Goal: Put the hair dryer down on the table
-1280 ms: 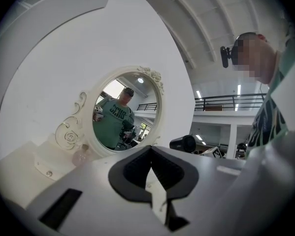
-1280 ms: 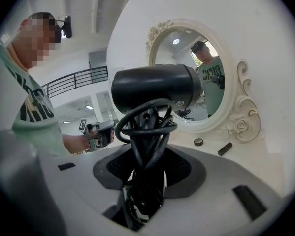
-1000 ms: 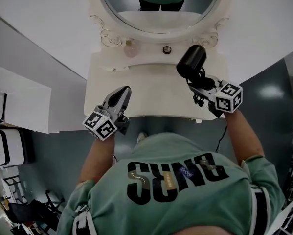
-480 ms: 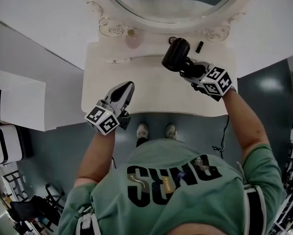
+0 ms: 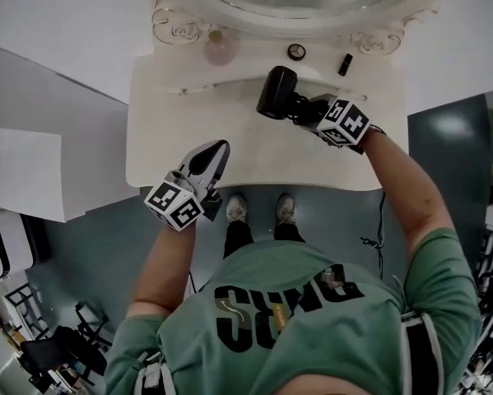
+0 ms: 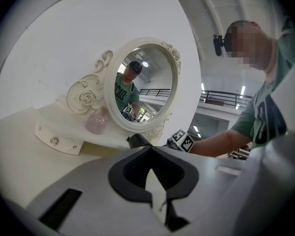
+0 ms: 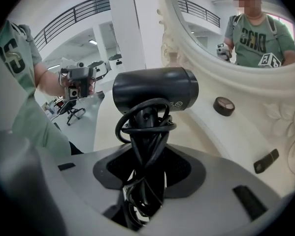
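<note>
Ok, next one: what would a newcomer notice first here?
The black hair dryer, cord wound round its handle, is gripped by the right gripper over the white table. Behind it stands an ornate oval mirror with a pink bottle at its foot.

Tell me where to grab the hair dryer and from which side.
Grip the hair dryer by its handle, coming from the butt end with the jaws across it, as the right gripper holds it now. The handle is slim and wrapped in cord, so the jaws should bite. The barrel is fat, round and probably too wide.
</note>
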